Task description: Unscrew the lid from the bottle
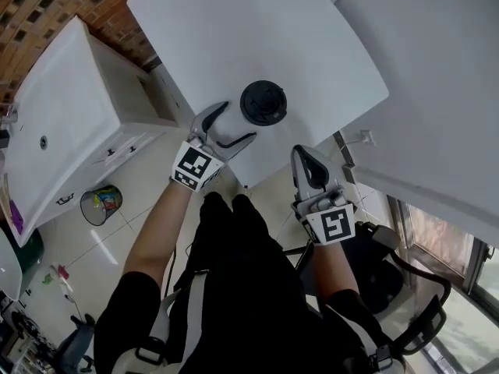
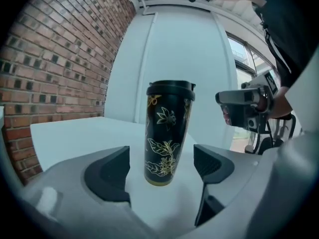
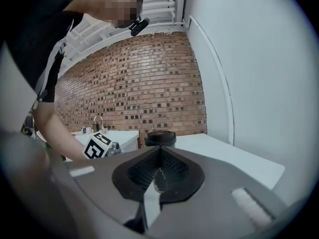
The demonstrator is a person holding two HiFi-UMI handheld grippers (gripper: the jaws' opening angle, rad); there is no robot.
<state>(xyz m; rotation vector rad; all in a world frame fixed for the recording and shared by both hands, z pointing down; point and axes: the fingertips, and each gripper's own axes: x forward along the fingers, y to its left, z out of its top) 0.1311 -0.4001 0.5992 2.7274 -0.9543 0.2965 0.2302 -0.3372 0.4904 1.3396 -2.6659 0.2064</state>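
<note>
The black bottle (image 2: 167,133) with gold flowers stands upright on the white table (image 1: 312,45), close to its near edge, with the lid (image 1: 263,102) on. The left gripper (image 1: 238,123) is spread wide, the bottle just beyond its jaws and untouched. The right gripper (image 1: 302,156), closed and empty, sits right of the bottle.

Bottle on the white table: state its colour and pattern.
Black bottle with gold flower-and-leaf line drawings and a black lid; clearest in the left gripper view.
</note>
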